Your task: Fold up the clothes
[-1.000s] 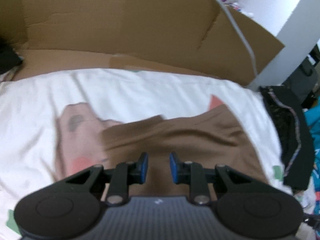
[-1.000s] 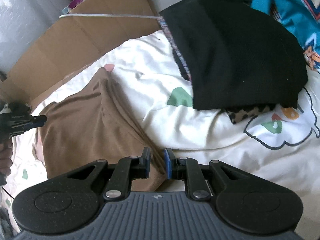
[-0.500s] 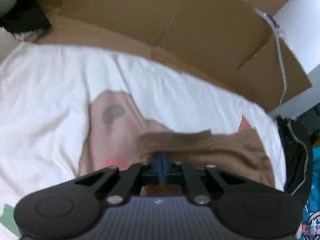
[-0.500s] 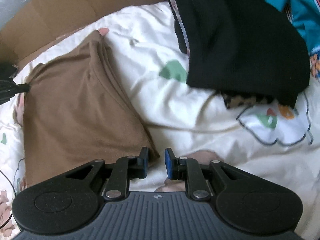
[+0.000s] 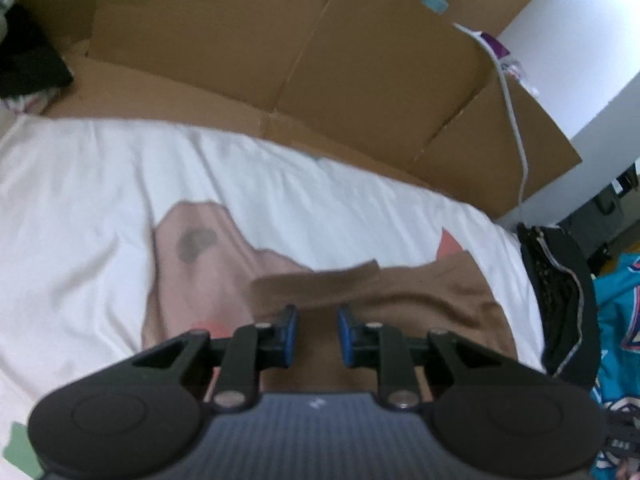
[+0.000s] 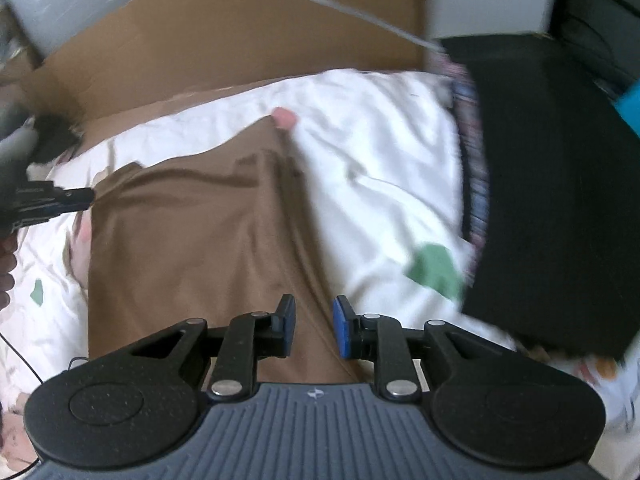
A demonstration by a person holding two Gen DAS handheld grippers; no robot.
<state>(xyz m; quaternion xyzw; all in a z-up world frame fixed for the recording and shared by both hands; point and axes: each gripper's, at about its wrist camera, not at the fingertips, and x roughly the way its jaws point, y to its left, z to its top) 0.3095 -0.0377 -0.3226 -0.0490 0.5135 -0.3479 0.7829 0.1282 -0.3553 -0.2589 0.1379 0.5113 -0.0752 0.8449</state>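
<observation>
A brown garment (image 6: 192,240) lies folded flat on a white printed bedsheet (image 6: 372,152). My right gripper (image 6: 314,326) is open just above the garment's near right edge, and the folded edge runs under the gap between the fingers. In the left wrist view the same brown garment (image 5: 432,300) lies ahead, its far edge a little ruffled. My left gripper (image 5: 316,334) is open over the cloth with nothing clamped. From the right wrist view, the left gripper (image 6: 60,200) reaches the garment's far left corner, with a hand behind it.
Flattened cardboard (image 5: 320,80) stands along the far side of the bed, and a white cable (image 5: 516,120) hangs over it. A folded black garment (image 6: 560,200) lies on the right of the sheet, with teal fabric (image 5: 620,320) beyond it.
My left gripper shut on the brown garment's edge half a second ago and is open again. My right gripper stayed open and swung to look further along the garment's right edge.
</observation>
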